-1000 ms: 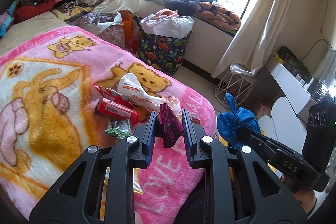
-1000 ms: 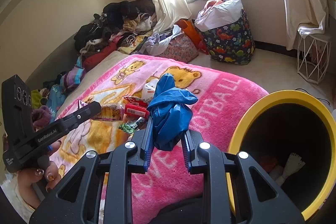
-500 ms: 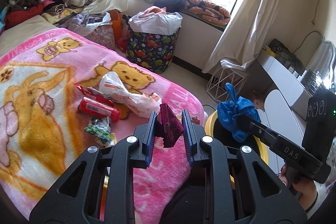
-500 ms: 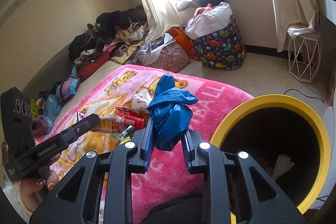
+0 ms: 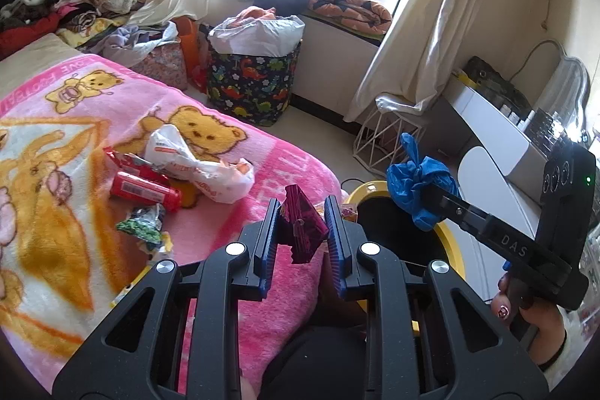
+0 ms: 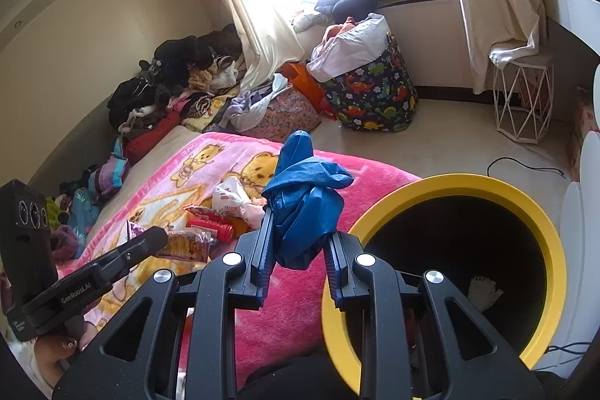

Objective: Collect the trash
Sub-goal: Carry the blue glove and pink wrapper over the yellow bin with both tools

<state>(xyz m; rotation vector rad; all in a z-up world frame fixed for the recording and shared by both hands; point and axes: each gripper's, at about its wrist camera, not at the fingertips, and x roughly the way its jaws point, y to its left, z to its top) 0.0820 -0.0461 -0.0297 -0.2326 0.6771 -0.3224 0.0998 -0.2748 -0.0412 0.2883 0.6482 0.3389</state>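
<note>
- Wrapper (image 5: 302,231), magenta, sits pinched between the pads of my left gripper (image 5: 301,231), just short of the yellow bin (image 5: 455,261) rim; it stands on edge, long axis tilted up and away.
- Blue bag (image 6: 305,208) is clamped in my right gripper (image 6: 300,242), bunched upright, beside the bin's (image 6: 525,208) near rim.

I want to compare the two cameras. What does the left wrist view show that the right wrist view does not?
Only the left wrist view shows the green snack packet on the blanket and the white desk. Only the right wrist view shows inside the yellow bin, where a white scrap lies. Both show the left gripper shut on the magenta wrapper, the right gripper shut on the blue bag, and the red tube.
</note>
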